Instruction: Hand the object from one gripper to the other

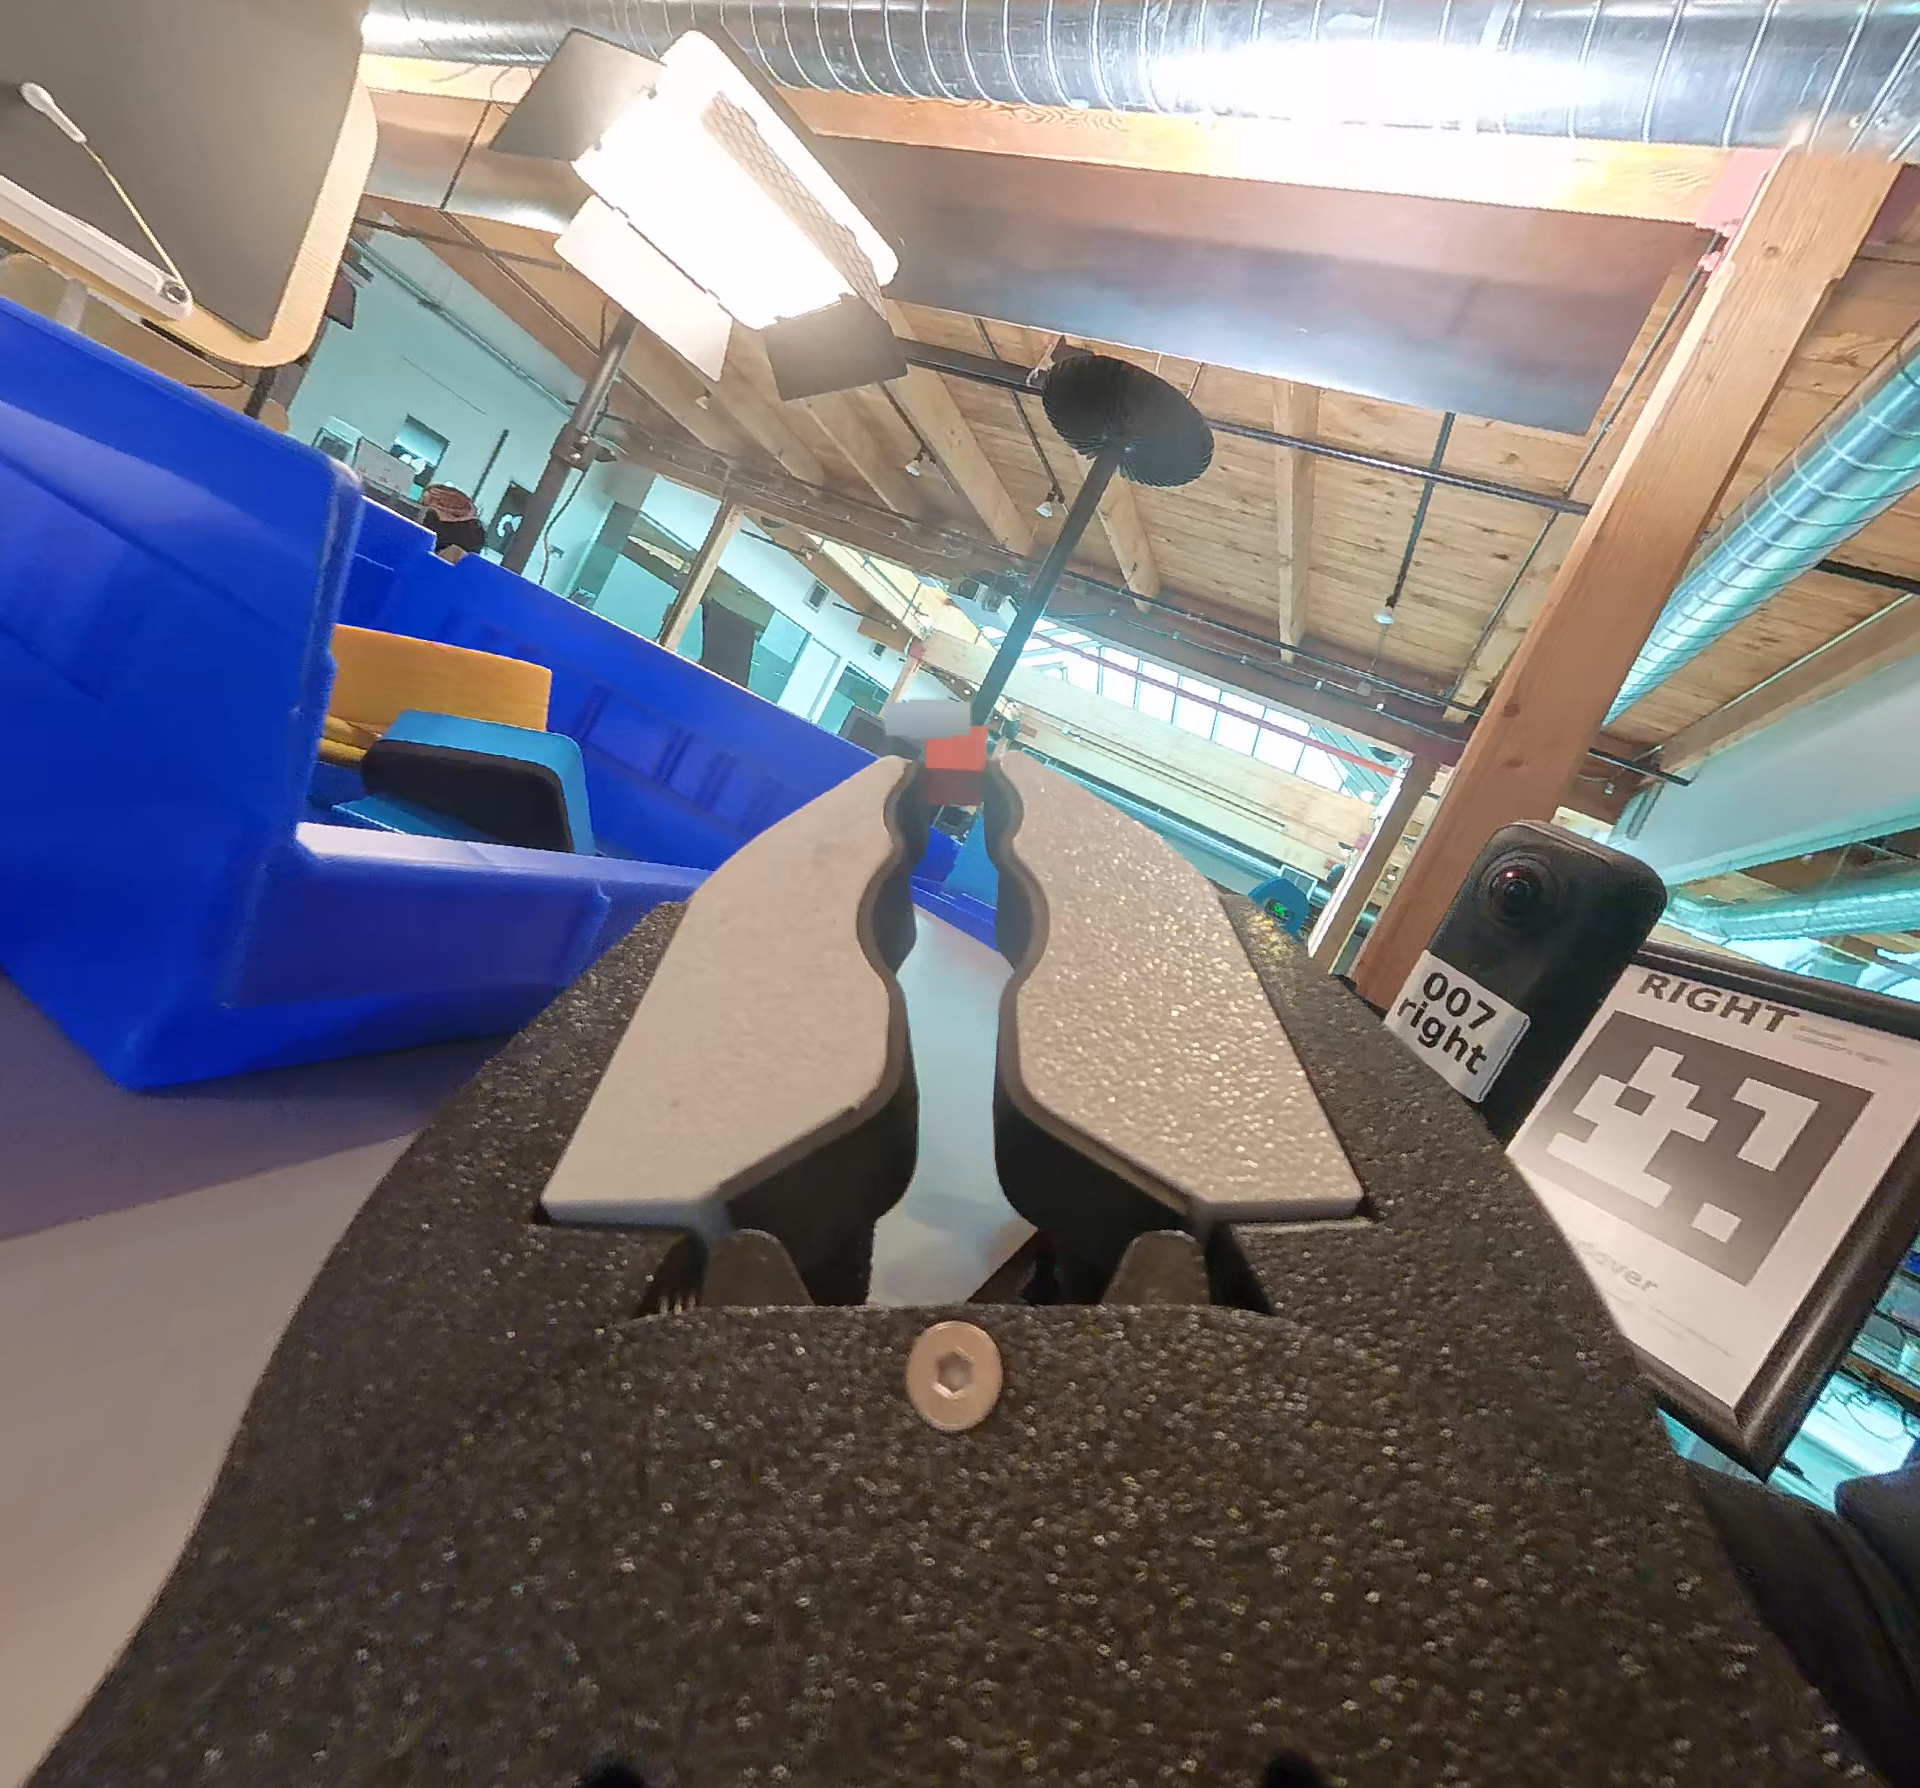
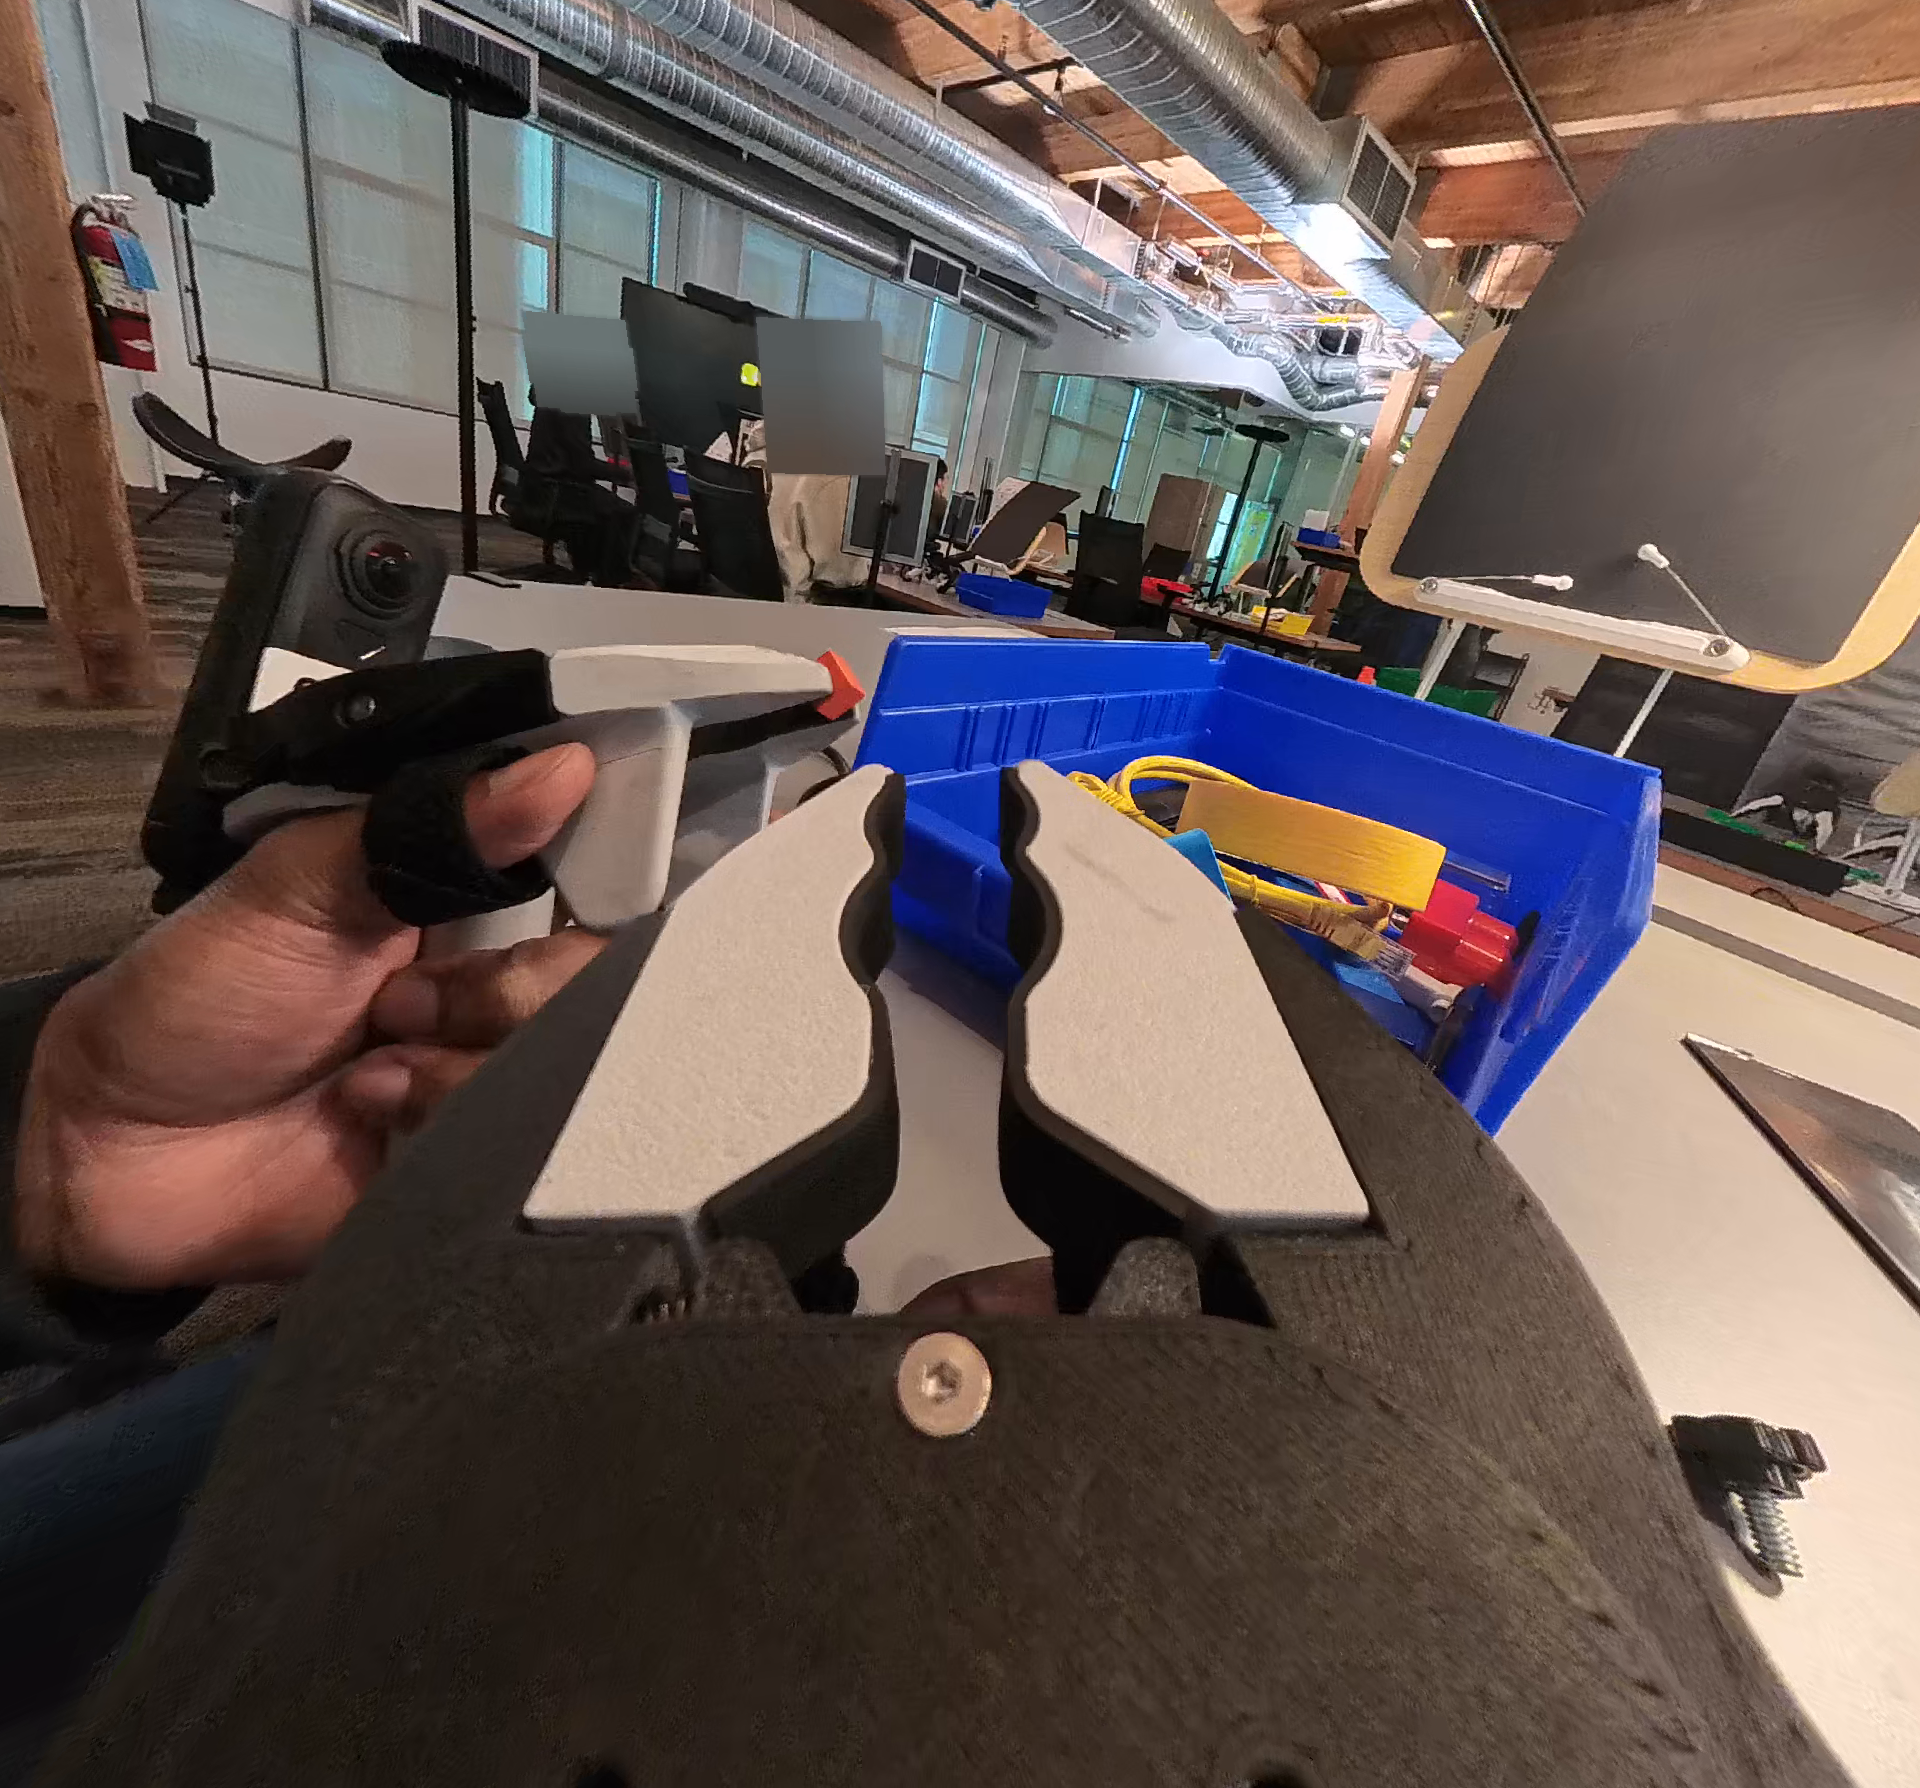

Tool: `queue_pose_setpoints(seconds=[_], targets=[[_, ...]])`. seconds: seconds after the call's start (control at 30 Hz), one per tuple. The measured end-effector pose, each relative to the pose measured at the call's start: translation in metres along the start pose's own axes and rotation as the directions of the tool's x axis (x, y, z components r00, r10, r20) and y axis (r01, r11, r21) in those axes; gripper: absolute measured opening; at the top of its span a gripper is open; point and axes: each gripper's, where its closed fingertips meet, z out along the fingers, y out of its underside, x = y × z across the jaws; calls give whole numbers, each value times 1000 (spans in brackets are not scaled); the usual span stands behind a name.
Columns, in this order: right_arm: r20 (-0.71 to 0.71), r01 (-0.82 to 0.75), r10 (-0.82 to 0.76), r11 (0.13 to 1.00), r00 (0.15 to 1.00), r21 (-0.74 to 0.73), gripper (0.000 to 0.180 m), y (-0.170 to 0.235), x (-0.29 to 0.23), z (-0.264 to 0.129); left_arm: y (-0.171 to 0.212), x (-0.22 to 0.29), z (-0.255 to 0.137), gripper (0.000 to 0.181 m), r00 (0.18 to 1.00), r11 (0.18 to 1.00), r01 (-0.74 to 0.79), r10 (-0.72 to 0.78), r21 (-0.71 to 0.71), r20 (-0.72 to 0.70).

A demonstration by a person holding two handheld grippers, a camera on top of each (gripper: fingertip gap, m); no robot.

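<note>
Pinching a small red block at its very tips, the left gripper leaves most of it exposed, likely for the taker. Off to its right, the right gripper waits spread and empty, facing the blue bin.

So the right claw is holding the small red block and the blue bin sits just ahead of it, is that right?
Not quite. The left claw holds the small red block, as the left wrist view shows. The right claw is open and empty. The blue bin does sit just ahead.
</note>
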Motion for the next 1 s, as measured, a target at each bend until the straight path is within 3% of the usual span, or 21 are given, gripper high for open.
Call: queue_pose_setpoints(seconds=[0.17, 0.33, 0.43, 1.0], targets=[[-30, -113, 113, 994, 993, -9, 19, -3, 14, 4, -1, 6, 3, 10, 1000, 1000, 13, -13, 3, -27], [-47, -217, 216, 976, 975, -15, 20, -11, 30, 8, -6, 2, -1, 10, 997, 997, -81, 81, -10, 0], [15, -273, 274, 961, 962, -53, 23, -2, 22, 11, -10, 3, -3, 11, 996, 996, -90, 90, 11, -18], [69, -98, 107, 988, 992, -120, 26, 11, -2, 13, 0, 3, -2, 11, 993, 992, -122, 122, -23, 4]])
